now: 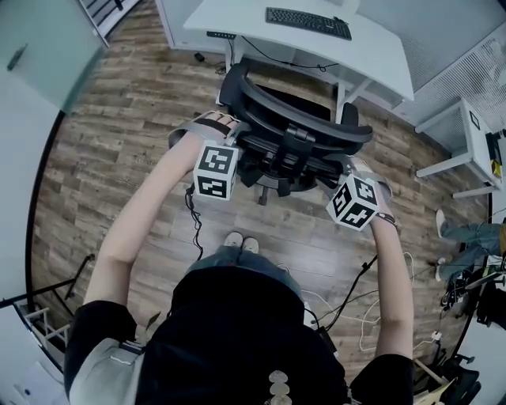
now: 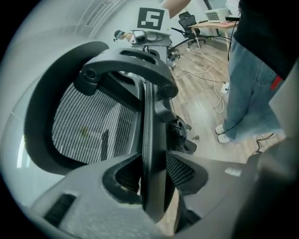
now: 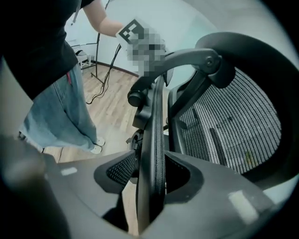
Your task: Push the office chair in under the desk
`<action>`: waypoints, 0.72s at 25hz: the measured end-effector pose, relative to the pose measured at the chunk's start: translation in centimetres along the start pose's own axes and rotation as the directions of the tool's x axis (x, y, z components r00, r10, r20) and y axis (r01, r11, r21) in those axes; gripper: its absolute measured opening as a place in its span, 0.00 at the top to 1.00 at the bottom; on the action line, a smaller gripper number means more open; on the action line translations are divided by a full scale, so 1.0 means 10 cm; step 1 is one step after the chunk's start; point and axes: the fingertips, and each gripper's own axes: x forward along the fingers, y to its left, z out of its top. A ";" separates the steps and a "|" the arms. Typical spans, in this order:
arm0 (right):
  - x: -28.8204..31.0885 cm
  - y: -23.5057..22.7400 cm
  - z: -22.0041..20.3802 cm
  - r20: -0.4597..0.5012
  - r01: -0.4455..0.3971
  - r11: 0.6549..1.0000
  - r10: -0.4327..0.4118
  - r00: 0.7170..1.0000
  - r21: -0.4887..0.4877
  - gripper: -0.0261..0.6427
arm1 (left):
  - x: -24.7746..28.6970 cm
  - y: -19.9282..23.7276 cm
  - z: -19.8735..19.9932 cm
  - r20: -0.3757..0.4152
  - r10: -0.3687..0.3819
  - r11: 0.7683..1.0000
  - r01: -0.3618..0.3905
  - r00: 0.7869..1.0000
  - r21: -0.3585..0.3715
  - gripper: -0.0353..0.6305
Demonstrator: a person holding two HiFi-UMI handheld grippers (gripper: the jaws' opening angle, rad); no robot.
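Note:
The black mesh office chair (image 1: 300,119) stands on the wood floor with its seat partly under the white desk (image 1: 379,59). I stand behind it. My left gripper (image 1: 237,146) clasps the left side rim of the backrest, and my right gripper (image 1: 345,168) clasps the right side rim. In the left gripper view the rim (image 2: 152,121) runs straight between the jaws of that gripper (image 2: 152,173), with the pads against it. The right gripper view shows the same: the rim (image 3: 154,126) is pinched in the gripper (image 3: 152,176) beside the mesh (image 3: 233,126).
A keyboard (image 1: 308,22) lies on the desk. A white side table (image 1: 474,142) stands to the right, with another person's legs (image 1: 466,237) near it. Cables (image 1: 348,308) trail over the floor behind me on the right. A pale wall (image 1: 24,119) closes the left.

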 end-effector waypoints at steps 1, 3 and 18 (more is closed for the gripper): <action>0.03 0.00 -0.02 -0.013 -0.007 1.000 0.007 1.000 -0.009 0.67 | 0.02 0.00 0.00 -0.006 -0.007 1.000 0.007 1.000 0.011 0.70; 0.07 0.00 -0.03 -0.029 -0.017 1.000 0.017 0.999 -0.016 0.68 | 0.04 -0.02 -0.01 -0.012 -0.018 1.000 0.018 1.000 0.023 0.70; 0.16 0.00 -0.04 -0.036 0.008 0.996 -0.012 0.999 -0.086 0.80 | 0.11 -0.07 -0.02 -0.018 -0.071 0.996 0.072 0.997 0.059 0.74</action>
